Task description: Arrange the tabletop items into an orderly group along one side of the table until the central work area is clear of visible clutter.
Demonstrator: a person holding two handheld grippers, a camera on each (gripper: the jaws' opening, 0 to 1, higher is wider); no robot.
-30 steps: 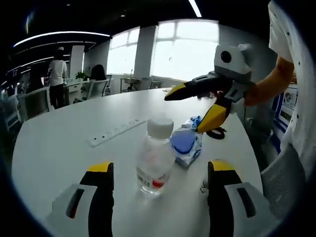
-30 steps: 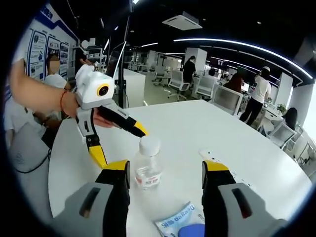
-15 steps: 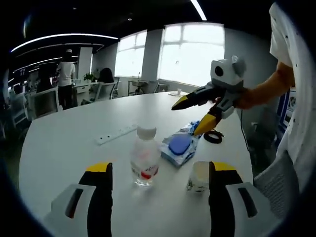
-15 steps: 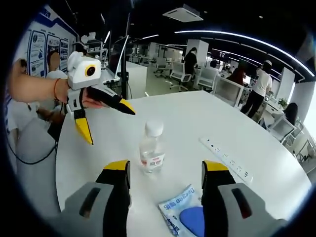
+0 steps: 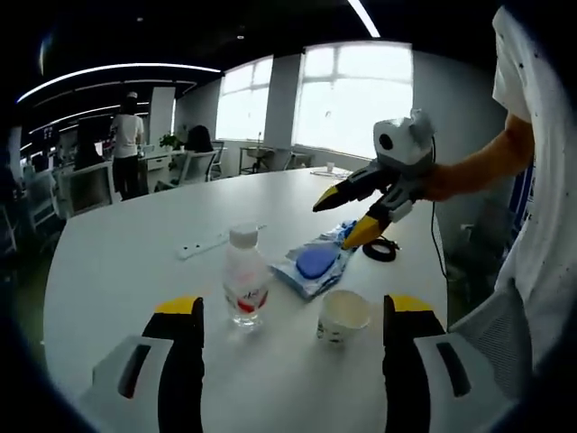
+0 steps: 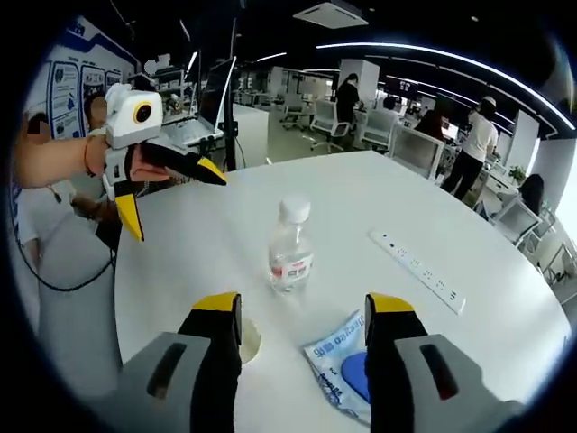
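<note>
Water bottle point(image 5: 244, 287) upright, just ahead of left gripper point(image 5: 290, 316), axis vertical; paper cup point(image 5: 343, 317) alongside. Both grippers spread, empty; right gripper point(image 5: 347, 216) above wipes pack point(image 5: 311, 267).

White table point(image 5: 126, 262) bearing bottle point(image 5: 242, 287), cup point(image 5: 343, 317), packet point(image 5: 311, 266), perhaps a power strip point(image 6: 416, 270)

Both views look from near, above the white surface point(image 5: 135, 262). They face each other. Both share the bottle point(image 5: 243, 287) point(image 6: 291, 245).
</note>
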